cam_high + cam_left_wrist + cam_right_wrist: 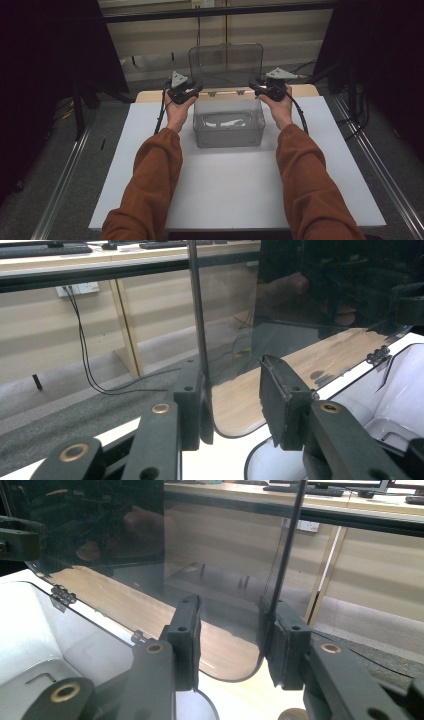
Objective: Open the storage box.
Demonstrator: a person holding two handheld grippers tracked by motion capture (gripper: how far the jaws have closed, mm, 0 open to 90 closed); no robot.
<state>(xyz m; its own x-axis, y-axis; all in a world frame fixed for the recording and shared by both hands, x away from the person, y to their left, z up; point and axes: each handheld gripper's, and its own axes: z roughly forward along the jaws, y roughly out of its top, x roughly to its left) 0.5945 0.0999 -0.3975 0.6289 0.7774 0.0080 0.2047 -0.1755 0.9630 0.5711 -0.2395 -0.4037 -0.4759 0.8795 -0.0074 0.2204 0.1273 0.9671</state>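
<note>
A clear plastic box (228, 125) stands on the white tabletop (235, 190), its hinged clear lid (226, 62) raised upright behind it. My left gripper (196, 90) is at the lid's left edge and my right gripper (255, 86) at its right edge. In the left gripper view the lid (310, 315) runs edge-on between the jaws of the left gripper (232, 385), against the left pad (192, 405), the other pad apart from it. In the right gripper view the lid (150, 540) lies against the right pad (280, 640) of the right gripper (229, 625), a wide gap to the other jaw.
A wooden strip (150, 95) borders the table's far edge behind the box. Small hinges (378, 355) join lid and box. Beyond the table are a grey floor, loose cables (90, 365) and a low shelf wall. Metal rails (65, 175) run along both sides.
</note>
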